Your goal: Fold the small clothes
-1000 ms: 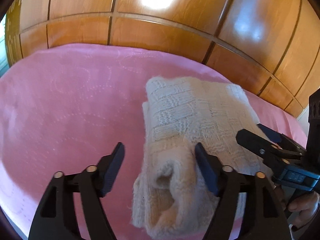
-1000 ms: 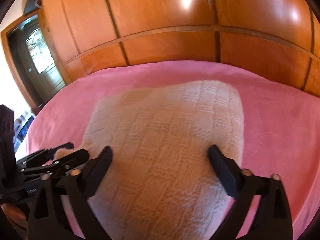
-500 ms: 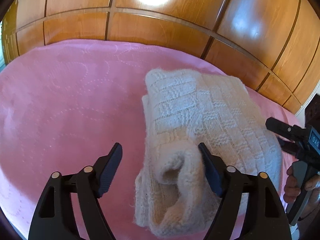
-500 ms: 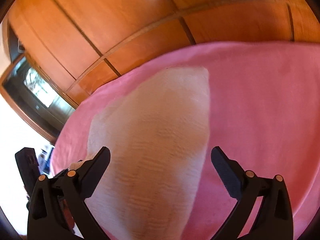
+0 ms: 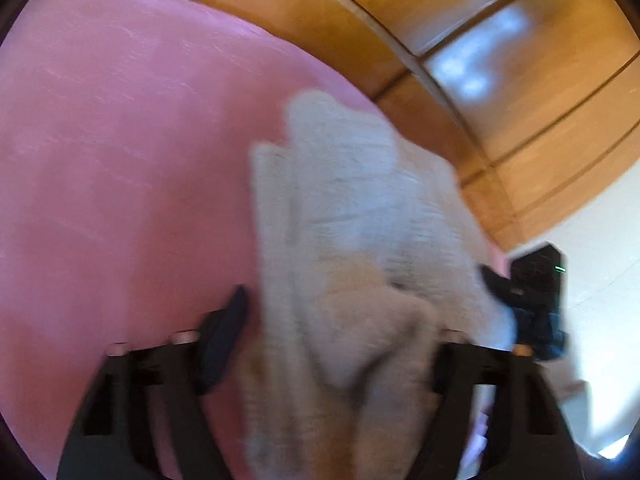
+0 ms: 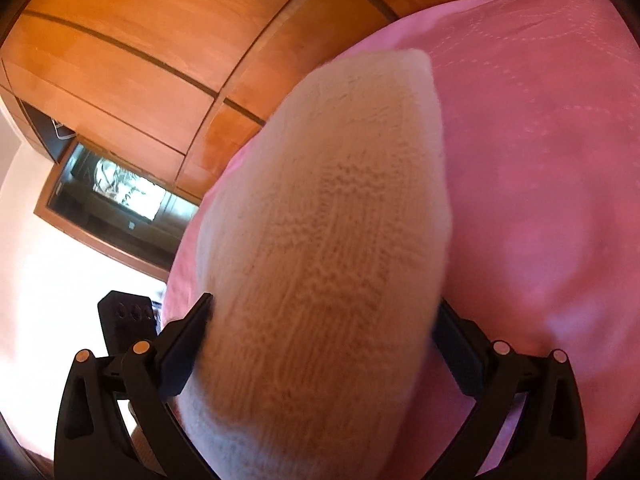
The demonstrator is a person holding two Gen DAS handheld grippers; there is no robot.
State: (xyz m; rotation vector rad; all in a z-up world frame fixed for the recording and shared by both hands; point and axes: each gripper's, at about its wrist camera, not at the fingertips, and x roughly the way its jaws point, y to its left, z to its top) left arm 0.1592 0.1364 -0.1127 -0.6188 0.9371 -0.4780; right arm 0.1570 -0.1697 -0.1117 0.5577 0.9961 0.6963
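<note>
The cream knitted garment [image 6: 320,248] lies folded on a pink bedspread [image 6: 540,184], and both grippers have its near end between their fingers. In the right wrist view the knit fills the foreground as a thick, rounded bundle. The right gripper [image 6: 320,344] straddles it with the jaws set wide and just closing a little; the left finger's pad sits right against the knit's side, the other pad is at the opposite edge, partly hidden by it, and whether either one actually presses cannot be told. From there the garment tapers away to a blunt far end, with the pink cover spreading out beyond and to the right.

The left wrist view is blurred by motion. The left gripper [image 5: 340,340] has its jaws at a middling width, having just been closing — a soft, rolled edge of the garment [image 5: 360,240] sits between them. The left pad shows just beside the knit; the right pad is hidden behind the fabric, so a firm grip cannot be confirmed. Past the fingers the garment stretches away over the bedspread [image 5: 120,160], and the black body of the right gripper [image 5: 536,300] shows at the garment's right edge.

Farthest off — behind the bed in both views — stands a glossy wooden panelled wall [image 6: 140,60], with a dark framed opening [image 6: 116,196] low on the left of the right wrist view.
</note>
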